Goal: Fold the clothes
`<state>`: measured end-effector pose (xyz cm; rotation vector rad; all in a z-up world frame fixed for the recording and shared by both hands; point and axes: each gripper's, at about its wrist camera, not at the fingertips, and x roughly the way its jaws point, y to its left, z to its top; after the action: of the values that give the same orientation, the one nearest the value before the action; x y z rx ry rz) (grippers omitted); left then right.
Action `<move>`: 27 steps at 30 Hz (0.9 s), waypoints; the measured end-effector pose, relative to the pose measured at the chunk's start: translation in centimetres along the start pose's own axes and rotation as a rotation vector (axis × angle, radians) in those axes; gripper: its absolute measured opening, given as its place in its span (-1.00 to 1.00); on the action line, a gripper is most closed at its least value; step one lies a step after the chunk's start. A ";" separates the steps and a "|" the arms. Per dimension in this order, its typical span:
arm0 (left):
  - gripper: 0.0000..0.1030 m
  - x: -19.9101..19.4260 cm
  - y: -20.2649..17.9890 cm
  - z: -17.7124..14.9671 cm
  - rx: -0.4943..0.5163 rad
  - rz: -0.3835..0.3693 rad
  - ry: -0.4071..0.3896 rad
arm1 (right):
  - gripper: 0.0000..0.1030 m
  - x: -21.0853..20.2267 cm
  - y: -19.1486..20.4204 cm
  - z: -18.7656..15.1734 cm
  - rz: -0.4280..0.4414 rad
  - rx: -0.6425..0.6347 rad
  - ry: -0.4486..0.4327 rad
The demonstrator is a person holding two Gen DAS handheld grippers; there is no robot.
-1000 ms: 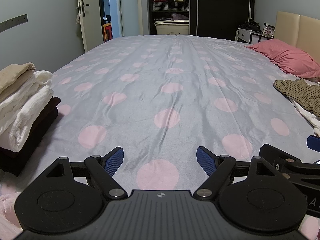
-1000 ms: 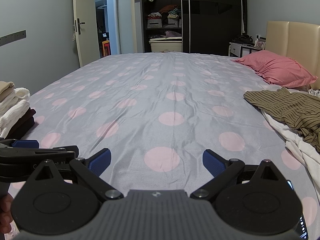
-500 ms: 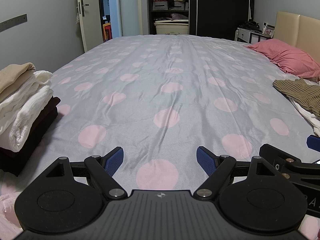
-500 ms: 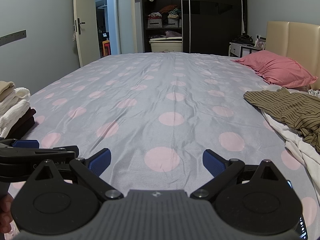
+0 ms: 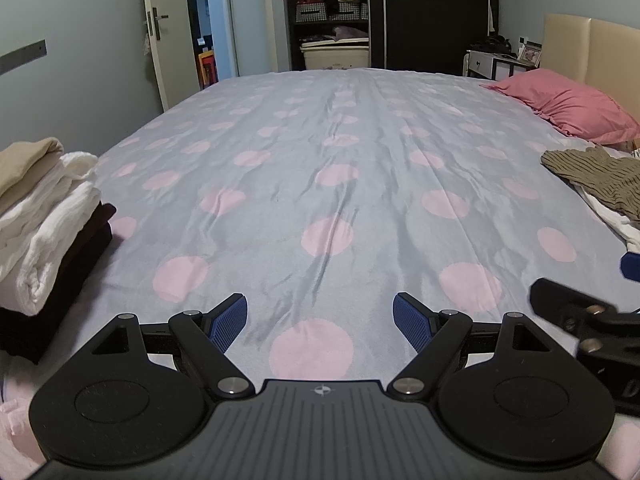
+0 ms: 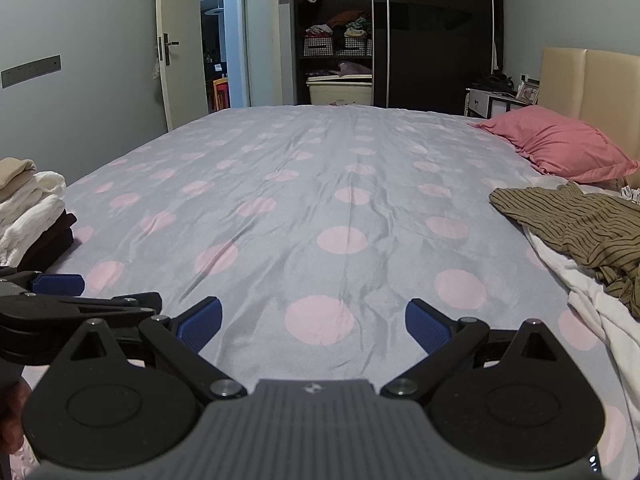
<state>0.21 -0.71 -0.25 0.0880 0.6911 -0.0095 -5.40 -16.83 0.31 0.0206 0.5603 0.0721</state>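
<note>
A stack of folded clothes (image 5: 44, 216), beige and white on dark maroon, sits at the bed's left edge, also seen as the stack (image 6: 32, 216) in the right wrist view. An olive striped garment (image 6: 584, 224) lies crumpled over white cloth (image 6: 592, 300) at the right; in the left wrist view the olive garment (image 5: 600, 176) is near the right edge. My left gripper (image 5: 320, 316) hovers open over the grey bedspread, empty. My right gripper (image 6: 314, 320) is also open and empty, close beside the left one.
The grey bedspread with pink dots (image 5: 328, 184) spreads wide ahead. A pink pillow (image 6: 560, 148) leans by the beige headboard (image 6: 592, 80). Beyond the bed stand a dark wardrobe (image 6: 432, 32), a laundry bin (image 6: 340, 88) and an open door (image 6: 172, 40).
</note>
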 end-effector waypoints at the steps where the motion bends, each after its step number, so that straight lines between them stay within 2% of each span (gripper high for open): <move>1: 0.56 0.1 -0.1 0.1 0.002 -0.003 -0.002 | 0.92 0.0 -0.4 0.1 0.008 0.002 0.007; 8: 0.55 1.1 -0.6 1.0 0.011 -0.036 0.020 | 0.90 0.9 -4.4 0.3 -0.007 0.010 0.079; 11: 0.55 1.8 -1.0 1.5 0.021 -0.047 0.032 | 0.88 1.1 -7.2 0.6 -0.043 -0.004 0.105; 14: 0.55 2.6 -1.5 2.0 0.034 -0.060 0.040 | 0.71 1.2 -10.9 1.1 -0.083 -0.019 0.130; 21: 0.55 4.8 -2.8 2.7 0.067 -0.069 0.073 | 0.67 1.3 -22.3 2.0 -0.325 0.001 0.170; 27: 0.55 6.3 -3.2 2.7 0.066 -0.062 0.105 | 0.69 1.0 -29.2 2.1 -0.547 -0.105 0.178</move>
<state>6.66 -3.97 -2.41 0.1310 0.7988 -0.0880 -1.65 -45.89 0.41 -0.2426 0.7228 -0.4326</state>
